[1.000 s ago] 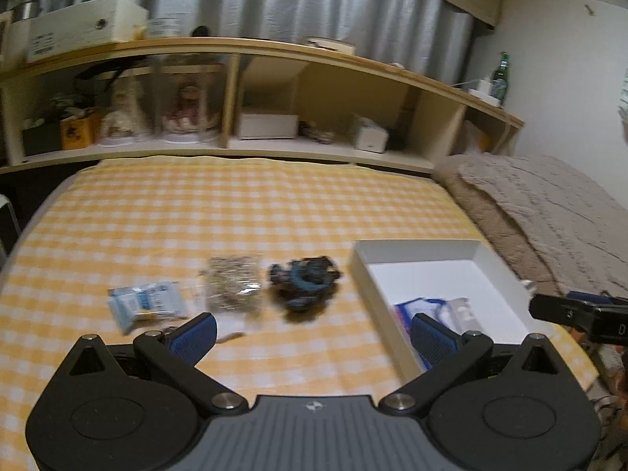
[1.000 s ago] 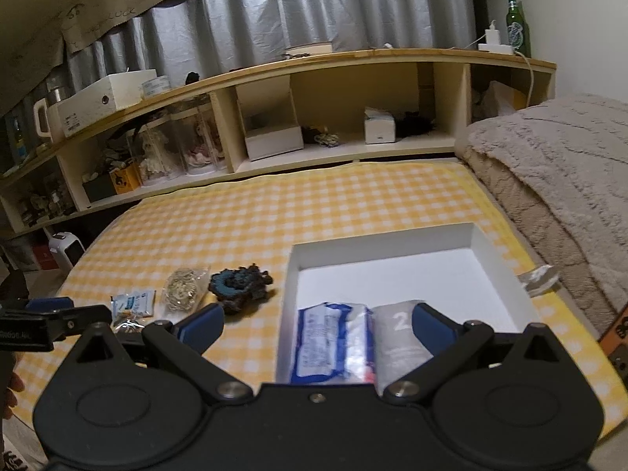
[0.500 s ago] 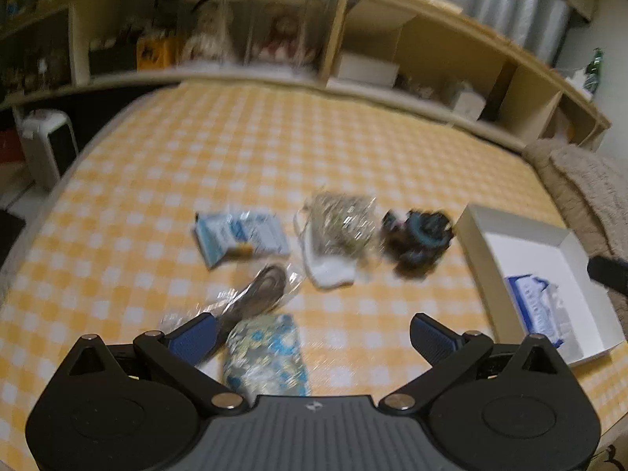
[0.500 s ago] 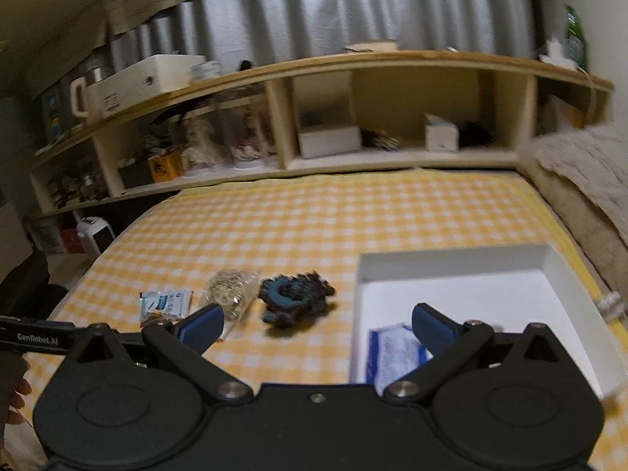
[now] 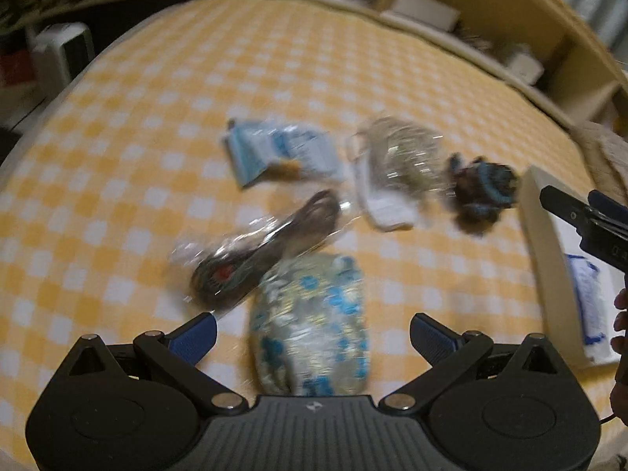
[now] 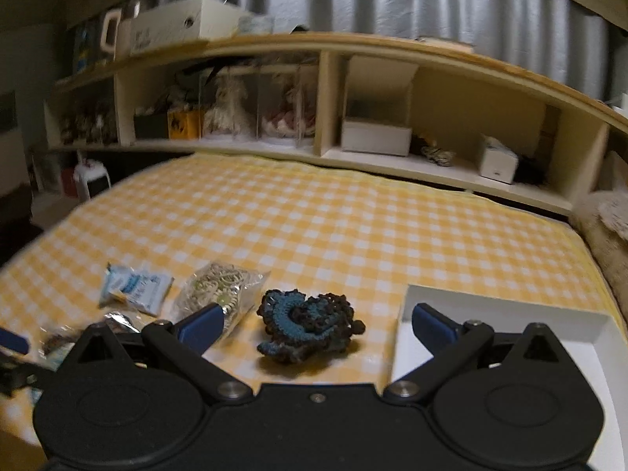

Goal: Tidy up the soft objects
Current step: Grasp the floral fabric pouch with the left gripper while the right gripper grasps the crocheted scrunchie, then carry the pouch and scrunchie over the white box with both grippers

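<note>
In the left wrist view my left gripper (image 5: pixel 312 333) is open, its fingers on either side of a blue-flowered soft pouch (image 5: pixel 310 322) on the yellow checked cloth. Beyond it lie a clear bag with a dark item (image 5: pixel 259 247), a blue-and-white packet (image 5: pixel 274 151), a clear bag of pale pieces (image 5: pixel 396 168) and a dark blue crocheted piece (image 5: pixel 481 192). In the right wrist view my right gripper (image 6: pixel 316 324) is open, just before the crocheted piece (image 6: pixel 308 327). The white box (image 6: pixel 510 314) is at the right; it holds a white-and-blue packet (image 5: pixel 588 298).
A wooden shelf unit (image 6: pixel 353 90) with boxes and figurines runs along the far edge of the bed. A beige blanket (image 6: pixel 604 227) lies at the right. A small white appliance (image 5: pixel 62 55) stands on the floor at the left.
My left gripper has swung left and down over the flowered pouch; the view is blurred with motion. My right gripper has moved left from the white box toward the crocheted piece.
</note>
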